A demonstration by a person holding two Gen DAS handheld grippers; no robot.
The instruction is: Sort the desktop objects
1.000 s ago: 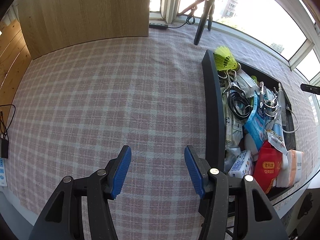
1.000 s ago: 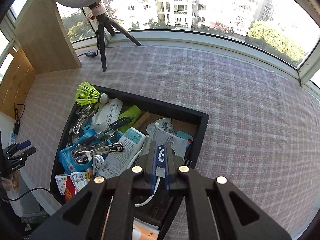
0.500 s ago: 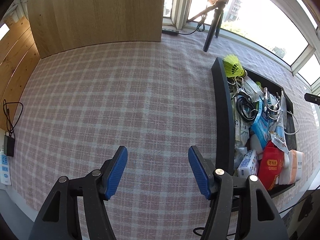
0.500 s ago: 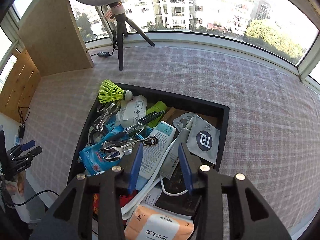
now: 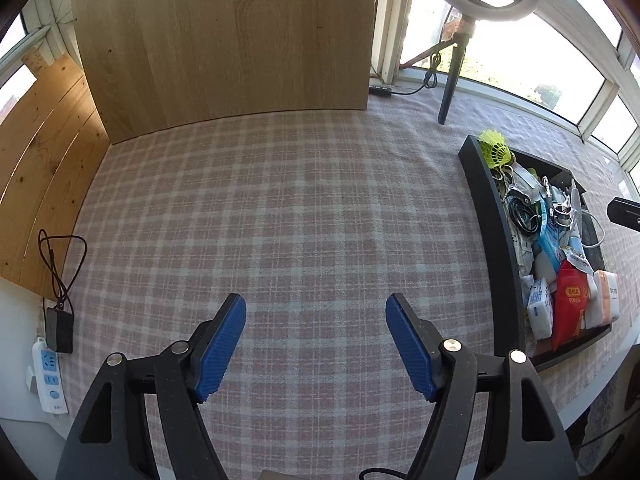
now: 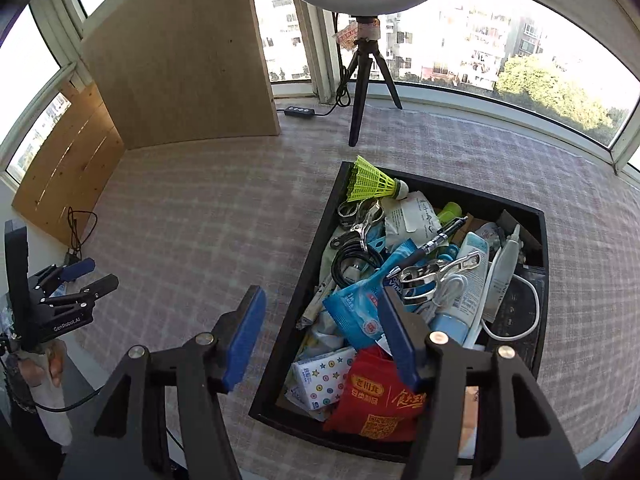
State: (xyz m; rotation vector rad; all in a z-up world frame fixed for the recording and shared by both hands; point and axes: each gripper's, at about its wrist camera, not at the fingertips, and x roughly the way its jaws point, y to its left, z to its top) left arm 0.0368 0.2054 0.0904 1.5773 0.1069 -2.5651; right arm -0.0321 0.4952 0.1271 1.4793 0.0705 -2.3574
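A: What are the grippers doing?
B: Left gripper point(image 5: 316, 342) is opening over bare checked tablecloth point(image 5: 300, 220), holding nothing. Right gripper point(image 6: 320, 330) is opening too, empty, above the black tray's point(image 6: 316, 236) left rim.
A: And the clutter?
B: Piled inside that tray, yellow shuttlecock point(image 6: 370, 180) at its far corner.

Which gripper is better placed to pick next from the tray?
Right. The right gripper, jaws opening and empty, straddles the tray wall over the clutter. The left gripper faces bare cloth, tray off to its side.
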